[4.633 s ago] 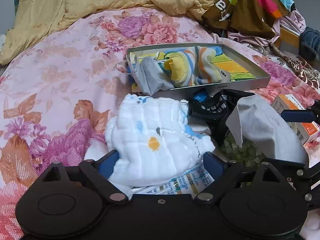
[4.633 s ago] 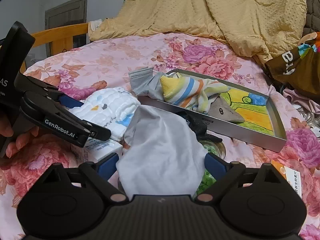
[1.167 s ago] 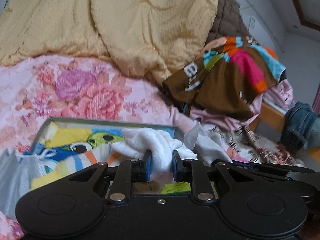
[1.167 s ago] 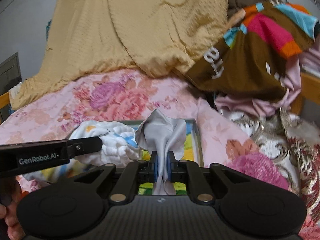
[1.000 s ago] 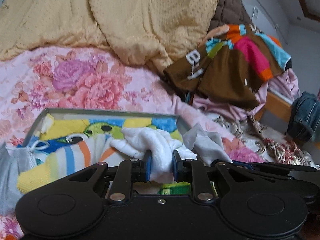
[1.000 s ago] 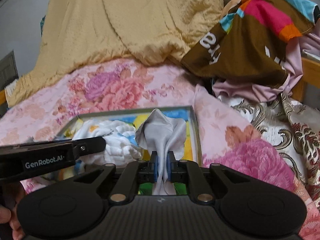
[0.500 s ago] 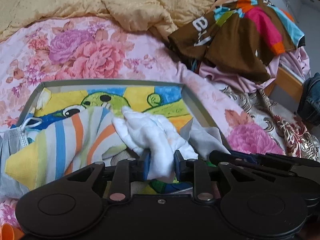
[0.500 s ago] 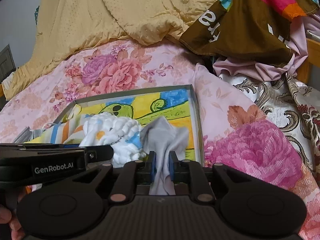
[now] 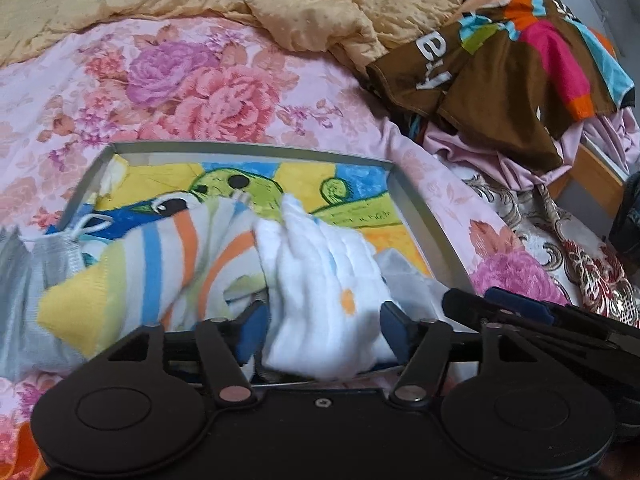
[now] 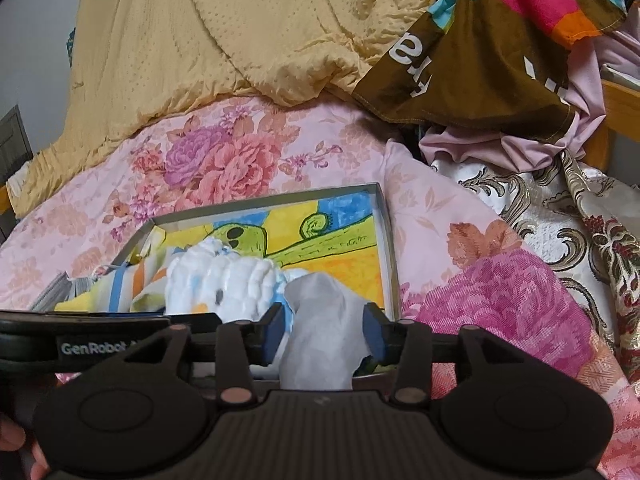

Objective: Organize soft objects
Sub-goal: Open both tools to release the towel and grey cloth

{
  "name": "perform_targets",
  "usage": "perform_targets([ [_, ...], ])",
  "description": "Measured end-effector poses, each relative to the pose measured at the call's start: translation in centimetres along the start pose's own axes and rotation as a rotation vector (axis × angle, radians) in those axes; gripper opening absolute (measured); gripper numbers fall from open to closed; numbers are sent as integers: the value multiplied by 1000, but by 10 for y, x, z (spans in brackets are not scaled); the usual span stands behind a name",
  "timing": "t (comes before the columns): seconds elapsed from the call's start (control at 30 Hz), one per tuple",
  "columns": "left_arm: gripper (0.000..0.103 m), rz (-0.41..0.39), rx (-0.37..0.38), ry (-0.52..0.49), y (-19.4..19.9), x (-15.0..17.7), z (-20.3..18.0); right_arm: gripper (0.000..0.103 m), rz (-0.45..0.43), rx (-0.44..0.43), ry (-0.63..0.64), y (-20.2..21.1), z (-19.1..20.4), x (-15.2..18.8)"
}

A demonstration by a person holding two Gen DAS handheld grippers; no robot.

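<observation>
The bed (image 9: pixel 100 92) carries a tray (image 9: pixel 430 220) near, a yellow quilt (image 9: pixel 280 0) far, and clothes (image 9: pixel 520 60) right.

Left wrist view close over tray (image 9: pixel 436 224) near edge, right wrist view alongside, both facing the bed's far edge, sharing tray.

The tray (image 9: pixel 424 220) lies on the bed (image 9: pixel 200 80), straight ahead of both tools. The left tool (image 9: pixel 320 330) has its jaws apart with the muslin cloth (image 9: pixel 320 280) between them, resting in the tray. Left of that cloth, inside the tray, lies the striped cloth (image 9: pixel 160 264). The right tool (image 10: pixel 325 332), just right of the left one, stands with jaws apart around the plain cloth (image 10: pixel 320 332), right of the muslin cloth (image 10: pixel 224 280). Behind the tray lies the quilt (image 10: pixel 240 40); to its right, behind, a clothes pile (image 10: pixel 500 60).
</observation>
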State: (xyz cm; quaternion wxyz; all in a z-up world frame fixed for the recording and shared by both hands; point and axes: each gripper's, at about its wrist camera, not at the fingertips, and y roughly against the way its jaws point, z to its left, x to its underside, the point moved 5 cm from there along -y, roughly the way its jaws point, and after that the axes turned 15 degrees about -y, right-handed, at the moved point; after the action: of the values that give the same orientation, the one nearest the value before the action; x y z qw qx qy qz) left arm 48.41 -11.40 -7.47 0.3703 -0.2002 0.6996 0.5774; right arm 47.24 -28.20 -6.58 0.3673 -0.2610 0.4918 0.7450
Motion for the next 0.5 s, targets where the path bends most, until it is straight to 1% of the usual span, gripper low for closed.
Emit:
perform_targets([
  [0.03, 70, -4, -6, 2, 3, -1, 1, 53, -4, -1, 0, 2, 0, -1],
  [0.1, 73, -9, -19, 5, 9, -3, 4, 59, -17, -5, -2, 6, 1, -3],
  [0.23, 82, -32, -47, 9, 28, -9, 8, 66, -42, -13, -5, 17, 2, -5],
  [0.33, 85, -60, -66, 9, 46, -12, 10, 73, -73, -22, -5, 30, 4, -7],
  [0.4, 88, -82, -84, 7, 61, -12, 12, 79, -94, -35, -17, 41, 4, -9],
  [0.47, 93, -116, -101, 1, 77, -13, 13, 84, -125, -48, -31, 55, 5, -12],
  [0.5, 94, -133, -110, -4, 86, -14, 13, 86, -146, -55, -37, 63, 6, -14],
])
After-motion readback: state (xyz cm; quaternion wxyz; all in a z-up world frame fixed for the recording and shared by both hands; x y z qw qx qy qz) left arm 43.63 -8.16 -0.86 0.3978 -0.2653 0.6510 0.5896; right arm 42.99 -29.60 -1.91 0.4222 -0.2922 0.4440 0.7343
